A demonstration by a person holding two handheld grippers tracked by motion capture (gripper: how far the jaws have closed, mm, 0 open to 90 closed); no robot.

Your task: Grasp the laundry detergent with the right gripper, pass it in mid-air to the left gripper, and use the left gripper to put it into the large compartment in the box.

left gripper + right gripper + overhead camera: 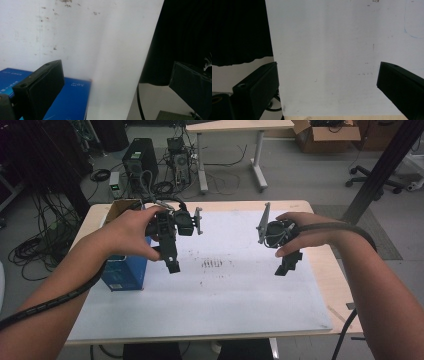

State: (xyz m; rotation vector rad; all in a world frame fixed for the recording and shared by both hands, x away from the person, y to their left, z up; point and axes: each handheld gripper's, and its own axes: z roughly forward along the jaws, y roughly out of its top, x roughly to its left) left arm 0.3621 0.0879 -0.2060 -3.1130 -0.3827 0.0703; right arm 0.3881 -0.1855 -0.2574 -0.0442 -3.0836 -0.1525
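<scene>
While you hold both claws above the white mat (235, 295) on the desk, left claw (173, 266) and right claw (283, 270) point down, jaws apart, empty.

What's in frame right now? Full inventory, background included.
white mat: 1, white with dark smudges, covering most of the tabletop
table: 1, light wood, under the mat
blue box: 1, blue, at the mat's left edge, beside the left gripper
cardboard box: 1, brown, open, at the table's far left corner behind the blue box
second table: 1, light top on white legs, on the floor beyond
computer tower: 1, black, on the floor, cables around it
office chair base: 1, black, far right on the floor
left gripper: 1, black, held above the mat's left part, jaws apart with nothing between
right gripper: 1, black, held above the mat's right part, jaws apart with nothing between
</scene>
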